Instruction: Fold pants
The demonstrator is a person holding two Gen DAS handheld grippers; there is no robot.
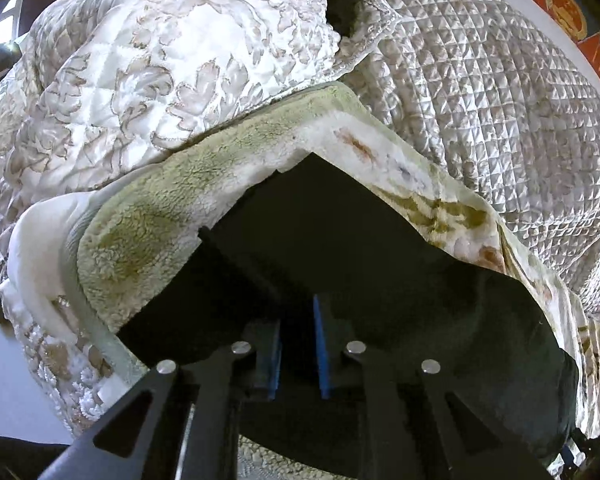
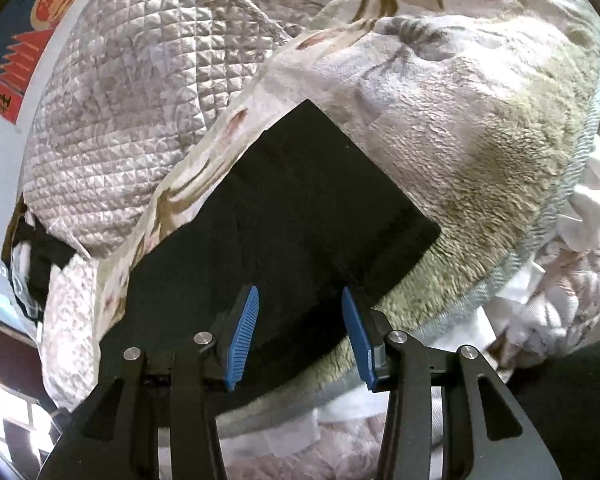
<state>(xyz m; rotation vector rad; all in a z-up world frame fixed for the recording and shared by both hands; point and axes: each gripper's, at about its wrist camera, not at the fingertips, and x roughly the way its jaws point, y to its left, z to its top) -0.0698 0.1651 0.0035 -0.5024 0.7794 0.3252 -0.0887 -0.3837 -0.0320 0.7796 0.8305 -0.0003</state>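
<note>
Lying flat across a fleecy green blanket (image 2: 500,168), the black pants (image 2: 292,208) fill the middle of the right wrist view as a neat dark rectangle, its far corner pointing away from the right gripper (image 2: 300,336) and its near edge reaching under and between the blue fingertips (image 2: 244,332). That claw stands wide apart, one pad on each side of the cloth's near edge, pinching nothing. To its left, past the pants, a floral-printed stretch of blanket runs up to a pale quilted coverlet (image 2: 132,104), and beyond that a red and blue poster (image 2: 28,52) shows at the far upper left. To its right and below, crumpled white bedding (image 2: 580,216) sits beside the blanket's rim. In the left wrist view the left gripper (image 1: 299,350) has its blue pads (image 1: 322,356) drawn close with only a narrow dark gap between them, and black cloth of the pants (image 1: 380,272) spreads just ahead and around the fingers; whether a layer is actually pinched between the pads I cannot tell. Ahead of this claw the green blanket (image 1: 172,200) curls around the far edge of the pants, and beyond it a white leaf-patterned quilt (image 1: 148,80) rises on the left while the diamond-stitched coverlet (image 1: 480,100) rises on the right.
</note>
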